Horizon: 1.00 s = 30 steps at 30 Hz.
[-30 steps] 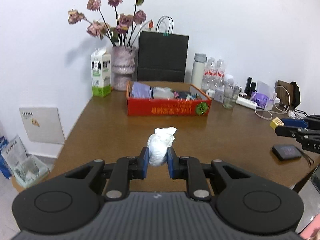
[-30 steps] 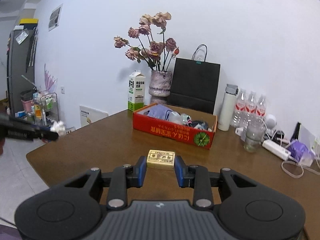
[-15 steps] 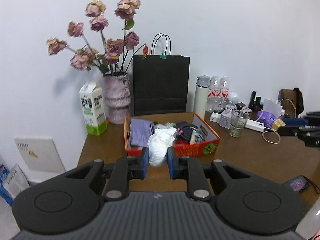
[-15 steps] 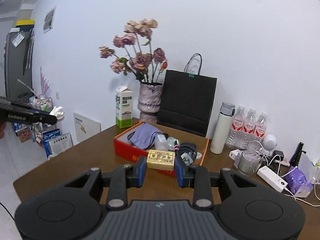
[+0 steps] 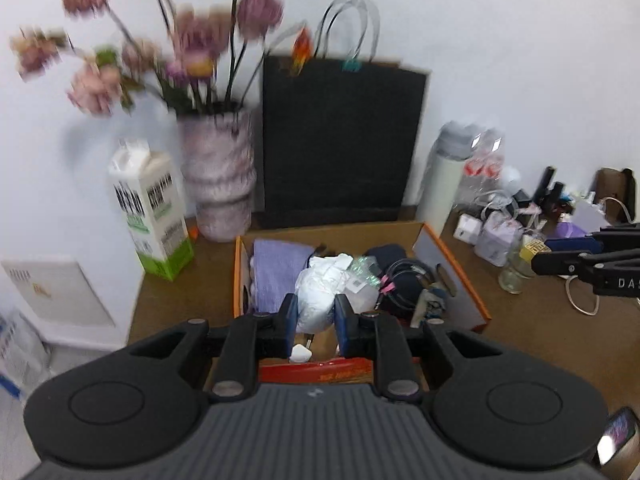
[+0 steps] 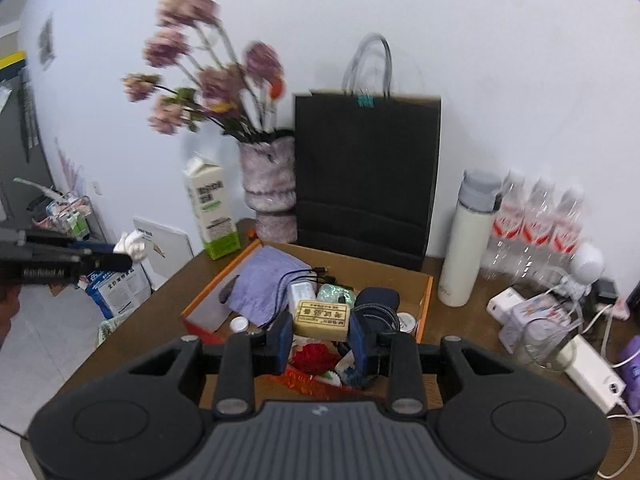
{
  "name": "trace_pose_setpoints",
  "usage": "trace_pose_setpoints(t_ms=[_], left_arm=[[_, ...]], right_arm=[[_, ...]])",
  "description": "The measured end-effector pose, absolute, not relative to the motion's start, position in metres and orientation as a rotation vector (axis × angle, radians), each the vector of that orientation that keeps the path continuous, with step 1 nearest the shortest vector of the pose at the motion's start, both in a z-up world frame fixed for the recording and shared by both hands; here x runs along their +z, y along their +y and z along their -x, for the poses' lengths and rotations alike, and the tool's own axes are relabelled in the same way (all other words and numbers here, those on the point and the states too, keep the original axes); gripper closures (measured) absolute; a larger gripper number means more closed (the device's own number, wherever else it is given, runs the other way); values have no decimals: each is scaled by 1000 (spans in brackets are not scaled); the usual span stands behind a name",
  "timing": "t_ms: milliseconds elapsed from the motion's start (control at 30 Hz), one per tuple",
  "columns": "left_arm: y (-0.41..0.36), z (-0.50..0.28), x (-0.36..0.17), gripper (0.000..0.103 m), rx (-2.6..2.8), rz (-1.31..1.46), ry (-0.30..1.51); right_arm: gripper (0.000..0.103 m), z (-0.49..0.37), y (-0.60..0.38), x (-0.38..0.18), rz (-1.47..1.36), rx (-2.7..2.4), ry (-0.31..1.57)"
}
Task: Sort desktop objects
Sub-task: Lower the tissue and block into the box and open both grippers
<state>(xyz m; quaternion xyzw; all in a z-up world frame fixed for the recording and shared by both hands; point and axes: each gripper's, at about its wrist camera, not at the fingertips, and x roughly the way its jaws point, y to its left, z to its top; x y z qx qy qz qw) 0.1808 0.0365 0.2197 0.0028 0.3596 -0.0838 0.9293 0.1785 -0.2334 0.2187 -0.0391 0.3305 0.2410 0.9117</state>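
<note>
My left gripper [image 5: 315, 322] is shut on a crumpled white tissue wad [image 5: 320, 292] and hangs over the open red cardboard box [image 5: 452, 268]. My right gripper [image 6: 320, 336] is shut on a small yellow bar with printed characters [image 6: 322, 319], held above the same box [image 6: 424, 300]. Inside the box lie a purple cloth [image 6: 264, 280], a white charger with a black cable [image 6: 302, 292], a dark pouch [image 6: 378, 300] and other small items. Each gripper shows at the edge of the other's view: the right gripper [image 5: 560, 254] and the left gripper [image 6: 124, 254].
Behind the box stand a milk carton [image 5: 150, 216], a vase of dried flowers [image 5: 218, 176], a black paper bag [image 5: 340, 136], a white thermos [image 6: 466, 248] and water bottles [image 6: 536, 224]. A glass [image 5: 516, 272], a power strip [image 6: 592, 372] and cables crowd the right side. A phone [image 5: 616, 436] lies near the front right.
Both grippers have travelled forward across the table and risen, from short of the box to over it. The tissue and the yellow bar stay clamped. The view now looks down into the box.
</note>
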Motion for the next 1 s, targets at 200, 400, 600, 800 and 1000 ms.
trace_pose_setpoints(t_ms=[200, 400, 600, 800, 1000], left_arm=[[35, -261, 171, 83, -139, 24, 900], [29, -309, 116, 83, -98, 20, 1036], [21, -337, 74, 83, -65, -3, 1169], [15, -347, 54, 48, -47, 12, 1225], [15, -329, 77, 18, -57, 15, 1159]], right_arm=[[74, -261, -214, 172, 84, 436, 841], [74, -315, -204, 106, 25, 392, 1018], [74, -337, -193, 62, -5, 393, 1141], [55, -342, -178, 45, 40, 383, 1171], [43, -327, -174, 62, 52, 403, 1109]])
